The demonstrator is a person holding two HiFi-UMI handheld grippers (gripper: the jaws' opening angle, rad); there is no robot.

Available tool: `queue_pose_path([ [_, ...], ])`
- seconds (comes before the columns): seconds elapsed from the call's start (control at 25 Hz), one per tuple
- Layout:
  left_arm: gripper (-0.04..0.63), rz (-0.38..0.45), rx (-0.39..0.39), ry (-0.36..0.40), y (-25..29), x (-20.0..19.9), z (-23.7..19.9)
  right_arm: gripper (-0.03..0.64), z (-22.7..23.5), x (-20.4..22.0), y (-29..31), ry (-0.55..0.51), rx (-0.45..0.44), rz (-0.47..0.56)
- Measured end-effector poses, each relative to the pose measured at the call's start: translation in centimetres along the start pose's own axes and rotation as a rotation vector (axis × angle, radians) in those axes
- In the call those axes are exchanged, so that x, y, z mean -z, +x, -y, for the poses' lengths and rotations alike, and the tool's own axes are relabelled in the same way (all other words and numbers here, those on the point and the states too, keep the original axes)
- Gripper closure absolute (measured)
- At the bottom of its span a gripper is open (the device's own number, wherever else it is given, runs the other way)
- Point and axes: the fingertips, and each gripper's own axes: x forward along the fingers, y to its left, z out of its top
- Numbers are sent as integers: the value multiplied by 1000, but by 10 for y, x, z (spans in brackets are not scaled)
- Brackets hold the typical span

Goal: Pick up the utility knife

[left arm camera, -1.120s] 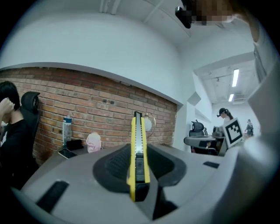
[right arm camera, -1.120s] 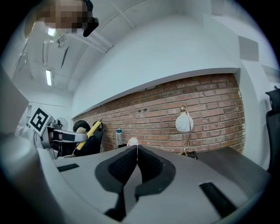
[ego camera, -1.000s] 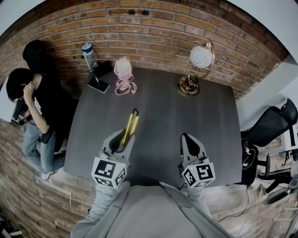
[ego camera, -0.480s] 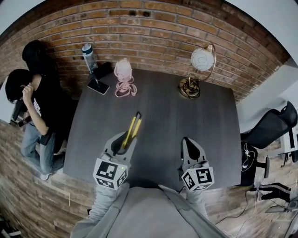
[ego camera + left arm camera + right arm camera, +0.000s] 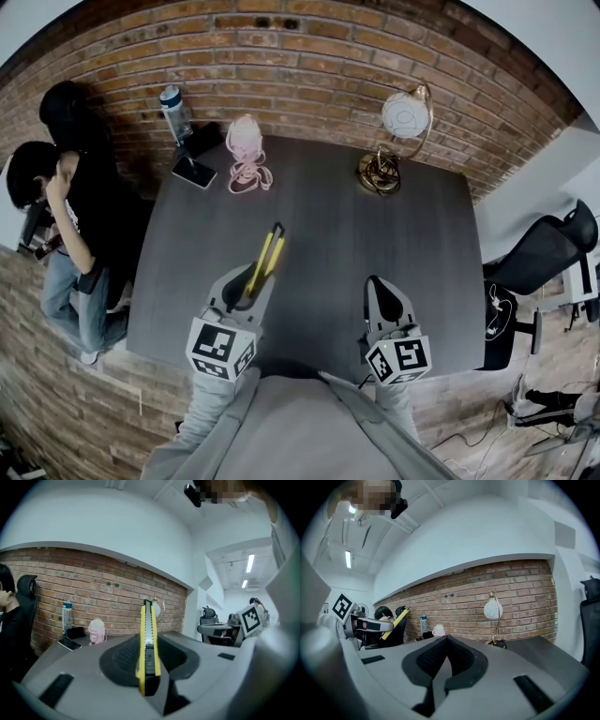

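Left gripper (image 5: 246, 281) clamped on utility knife (image 5: 266, 251) at its butt end; knife apparently clear of surface (image 5: 412, 234), well left of lamp (image 5: 405, 116); right gripper (image 5: 376, 281) closed, empty; risk: long overhang may pivot or slip if jolted.

left gripper (image 5: 148, 654): jaws closed on utility knife (image 5: 147, 634), pads pressing both flat sides. knife yellow with black slider, upright on edge, tip pointing away toward brick wall (image 5: 117, 581). beyond: dark table (image 5: 197, 641); on its far left, water bottle (image 5: 67, 616), phone (image 5: 69, 643), pink object (image 5: 96, 631). white lamp globe (image 5: 161, 609) just right of knife tip. person (image 5: 9, 620) at left edge. marker cube (image 5: 251, 617) at right, office chair (image 5: 208, 616) behind.
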Motion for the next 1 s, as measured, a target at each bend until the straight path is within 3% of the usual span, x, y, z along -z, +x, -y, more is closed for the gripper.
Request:
queue_pose_path([
  [1.0, 472, 1, 10, -13, 2, -2, 5, 600, 0, 3, -4, -2, 5, -15],
])
